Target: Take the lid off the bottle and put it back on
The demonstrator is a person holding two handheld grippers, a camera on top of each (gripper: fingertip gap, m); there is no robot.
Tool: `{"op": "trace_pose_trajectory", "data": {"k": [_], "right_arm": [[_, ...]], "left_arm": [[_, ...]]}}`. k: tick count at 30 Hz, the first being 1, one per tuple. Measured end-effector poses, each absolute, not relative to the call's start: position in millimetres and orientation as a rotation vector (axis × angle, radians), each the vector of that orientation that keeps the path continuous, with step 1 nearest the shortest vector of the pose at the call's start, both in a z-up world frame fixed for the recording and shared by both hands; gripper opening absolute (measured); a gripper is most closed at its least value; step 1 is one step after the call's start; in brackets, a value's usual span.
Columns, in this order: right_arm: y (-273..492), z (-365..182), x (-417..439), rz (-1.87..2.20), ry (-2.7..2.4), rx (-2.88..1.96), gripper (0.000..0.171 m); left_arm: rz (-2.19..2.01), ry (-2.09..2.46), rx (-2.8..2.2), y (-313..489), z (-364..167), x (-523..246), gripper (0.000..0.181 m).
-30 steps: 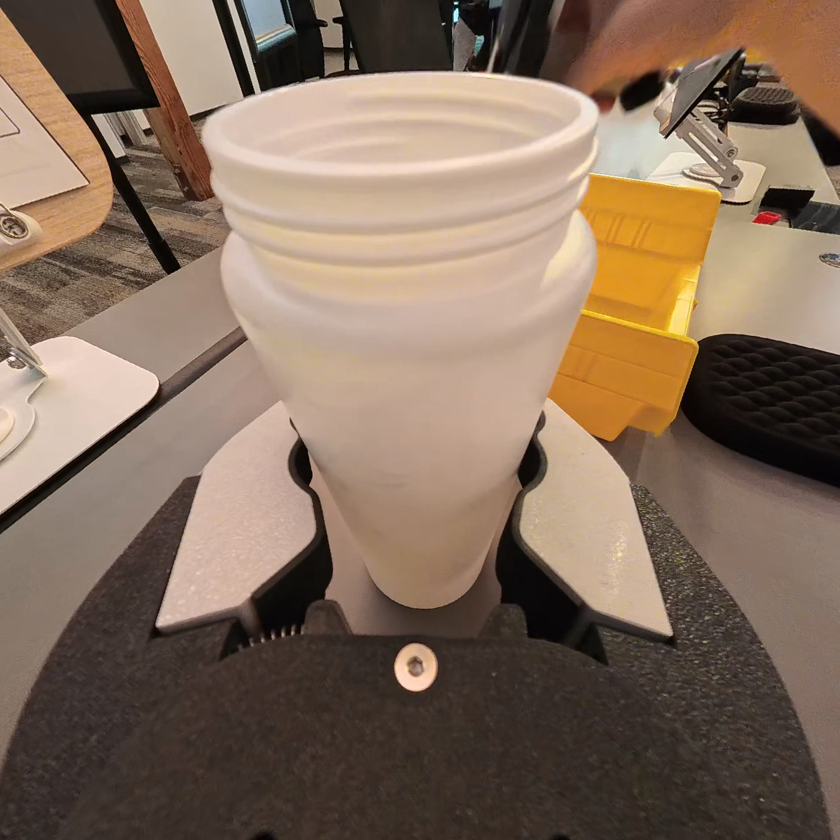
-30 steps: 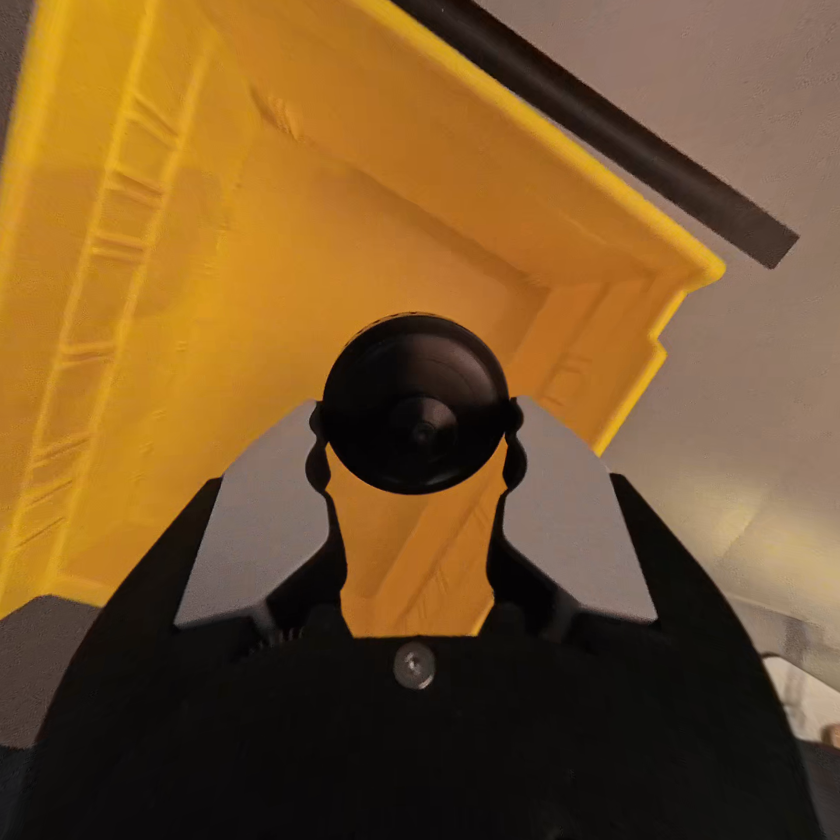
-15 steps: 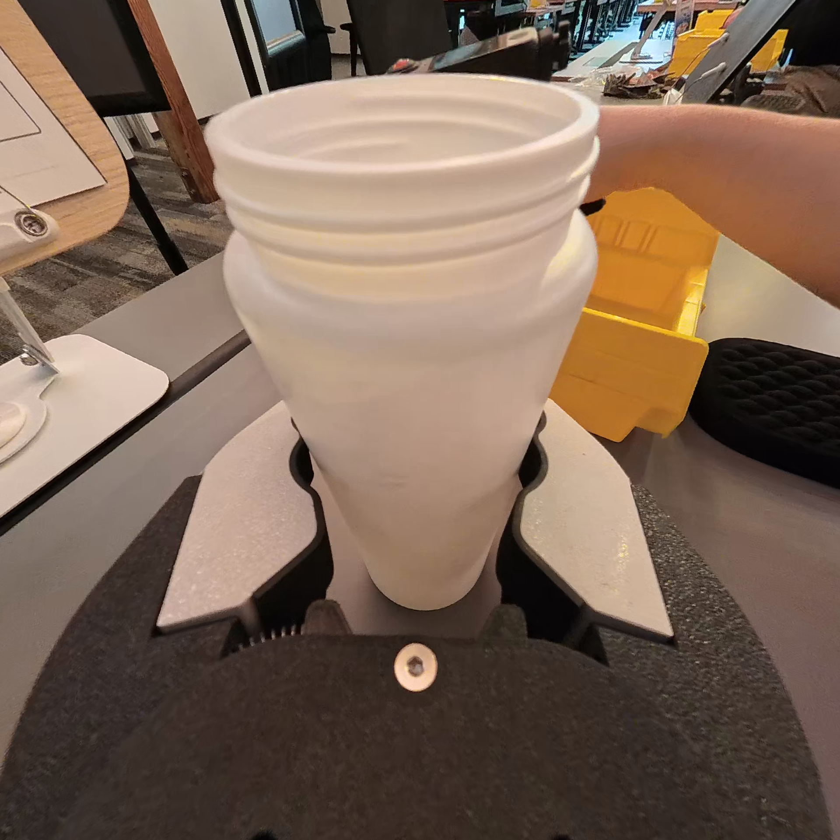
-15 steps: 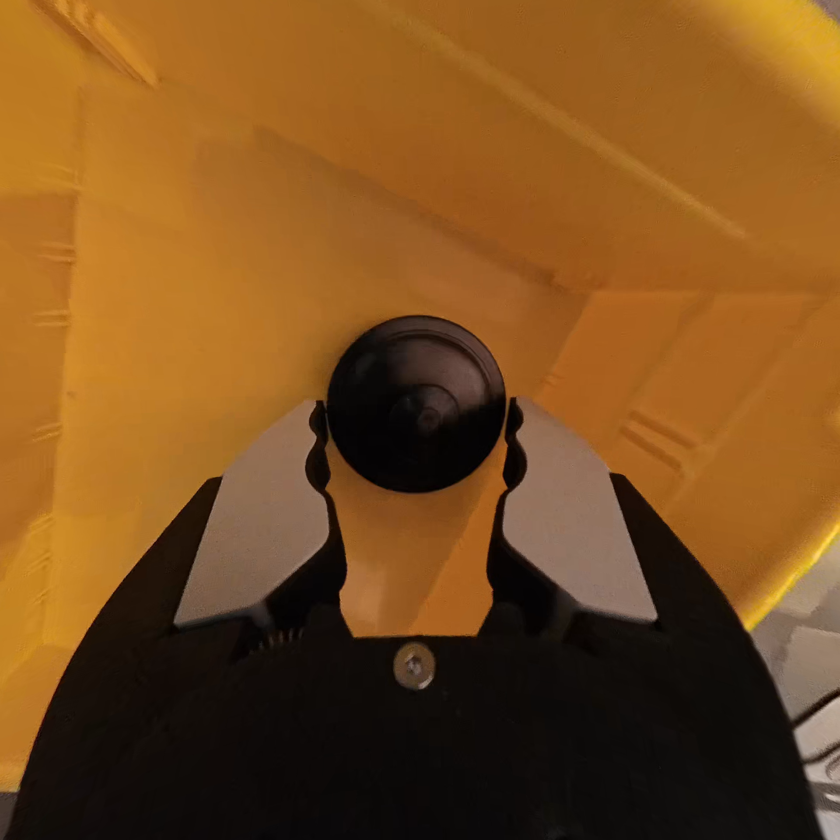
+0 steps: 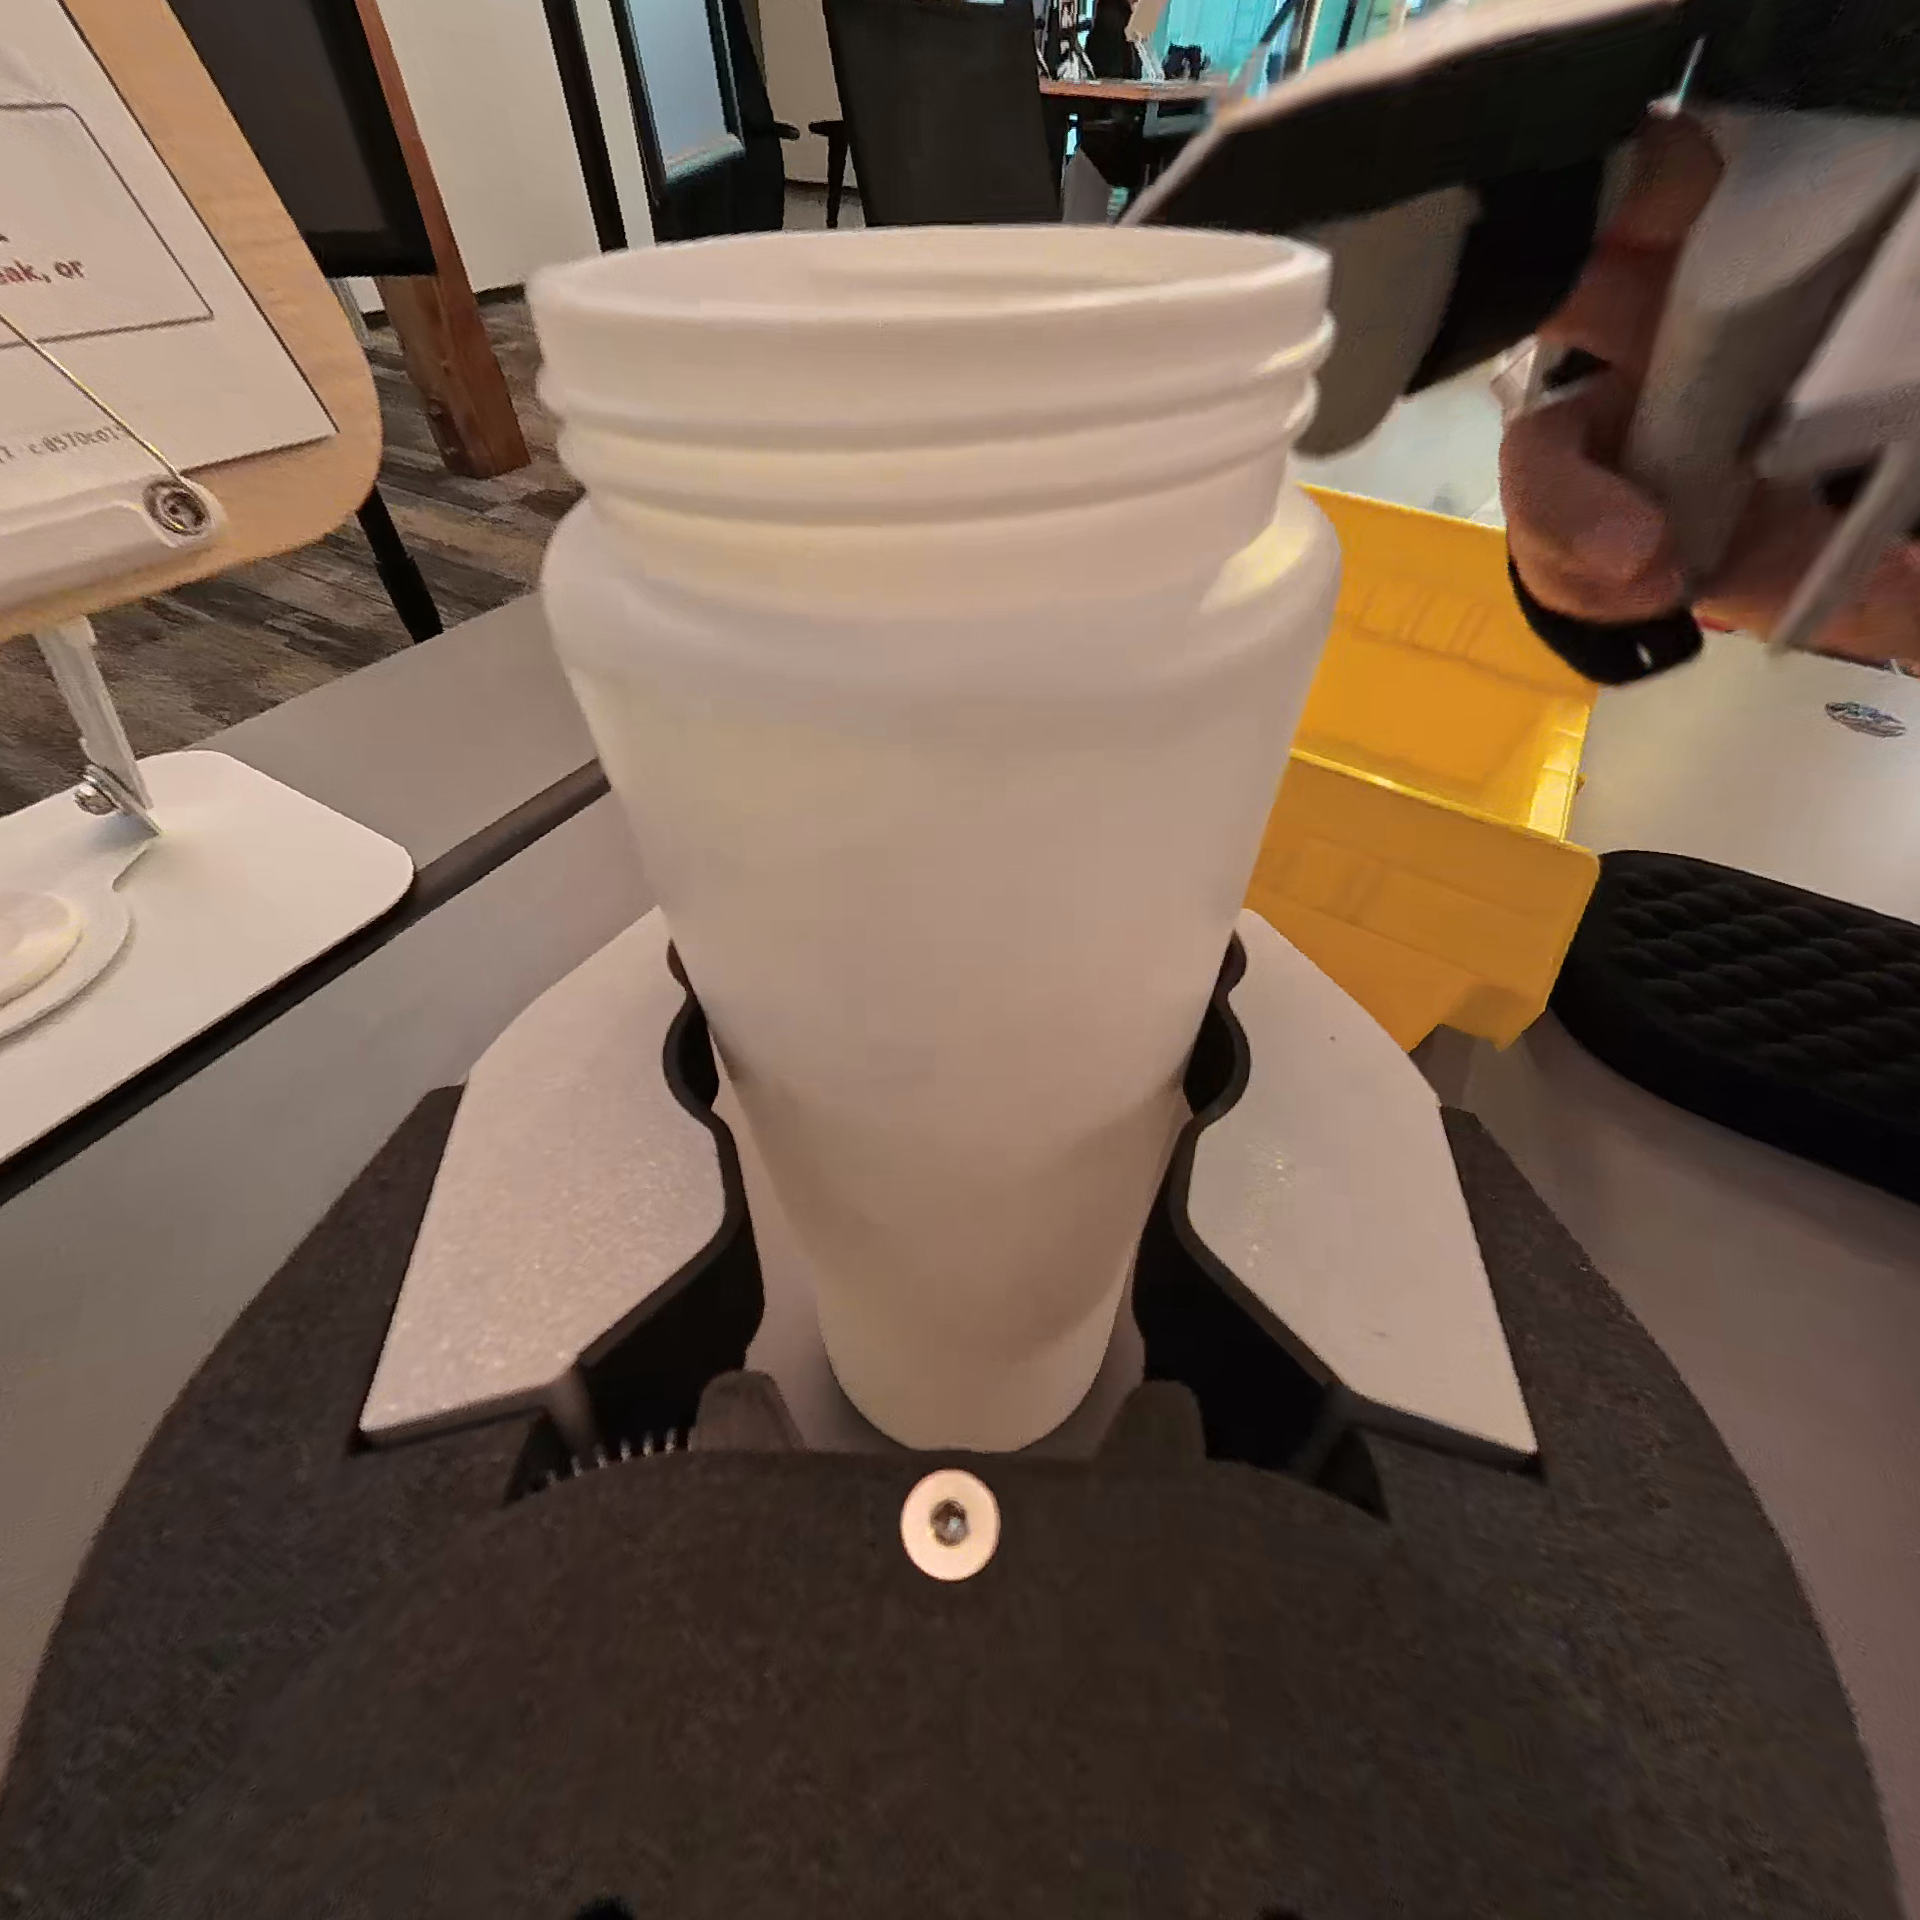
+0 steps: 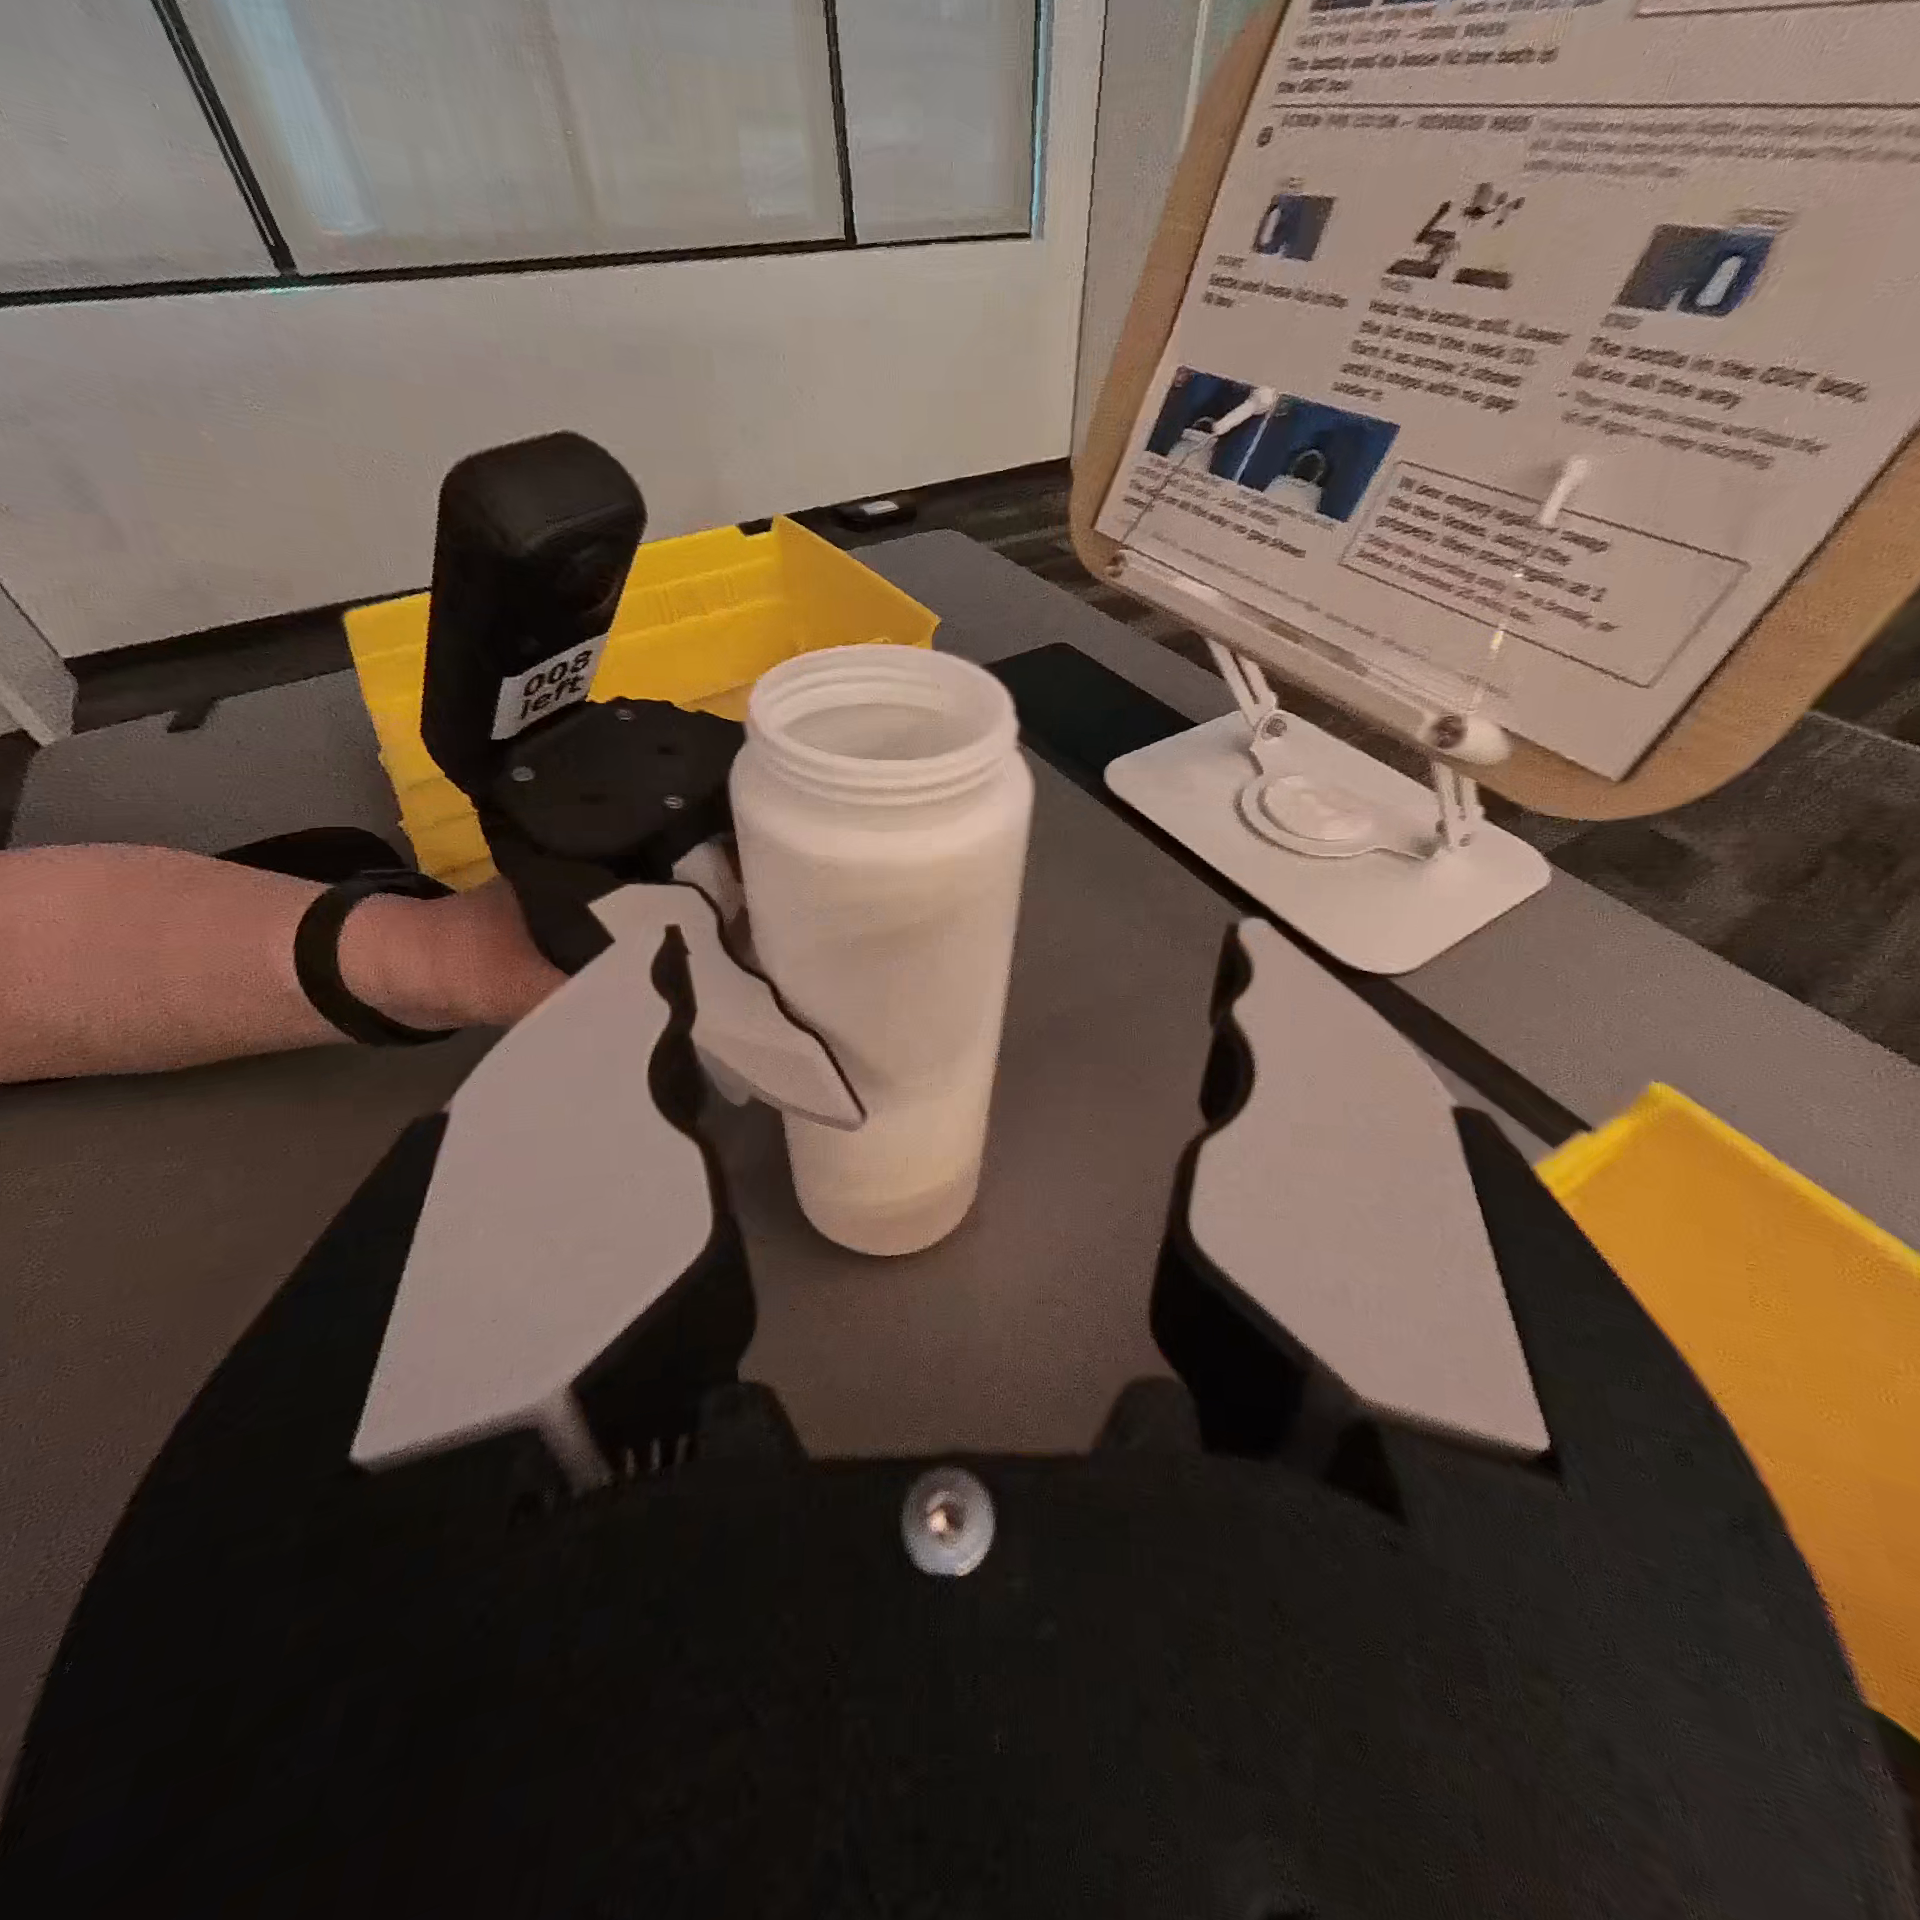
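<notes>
White bottle upright on the grey table, clamped low on its body between the fingers of the left gripper. Pinched firmly, grey fingers pressed against both sides. Seen from the right wrist view too: bottle standing dead ahead of the right gripper, apart from it, nothing between those fingers. Spread wide, that right one, holding nothing, hovering above the table. Mouth of the bottle uncovered, threads showing round the neck, inside pale and bare. Lid not visible in either view. Yellow bin just behind the bottle, another yellow bin at the right edge.
</notes>
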State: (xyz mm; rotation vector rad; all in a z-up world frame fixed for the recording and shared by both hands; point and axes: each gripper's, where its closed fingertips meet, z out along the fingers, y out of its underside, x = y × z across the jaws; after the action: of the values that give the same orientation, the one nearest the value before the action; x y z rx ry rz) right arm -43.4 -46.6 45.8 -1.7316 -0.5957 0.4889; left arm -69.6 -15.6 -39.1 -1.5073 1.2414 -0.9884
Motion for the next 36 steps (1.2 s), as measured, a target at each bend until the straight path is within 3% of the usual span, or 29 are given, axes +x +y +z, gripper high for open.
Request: {"op": "trace_pose_trajectory", "data": {"k": [7,12,16,19,23,27,31,36], "right_arm": [[-33,24,-99,0.6,-0.549,-1.769,0.097],[-18,10,-98,0.566,-0.475,-1.829,0.081],[-19,17,-100,0.589,-0.471,-1.81,0.08],[-21,33,-98,0.574,-0.47,-1.78,0.08],[-27,80,-73,0.491,-0.442,-1.737,0.08],[-29,120,-1,0.339,-0.306,-1.877,0.08],[-23,82,93,0.124,-0.059,-2.275,0.08],[-28,-12,116,0.398,0.226,-2.68,0.08]], "left_arm": [[-1.001,1.24,-1.473,-21,-30,-71,0.09],[-1.026,1.266,-1.428,-29,-23,-70,0.09],[-1.061,1.258,-1.378,-32,-12,-72,0.091],[-1.14,1.285,-1.356,-41,2,-74,0.09],[-1.197,1.301,-1.316,-56,34,-83,0.102],[-1.206,1.303,-1.272,-70,60,-93,0.099],[-1.232,1.326,-1.283,-77,72,-100,0.094],[-1.239,1.342,-1.308,-75,77,-109,0.091]]}}
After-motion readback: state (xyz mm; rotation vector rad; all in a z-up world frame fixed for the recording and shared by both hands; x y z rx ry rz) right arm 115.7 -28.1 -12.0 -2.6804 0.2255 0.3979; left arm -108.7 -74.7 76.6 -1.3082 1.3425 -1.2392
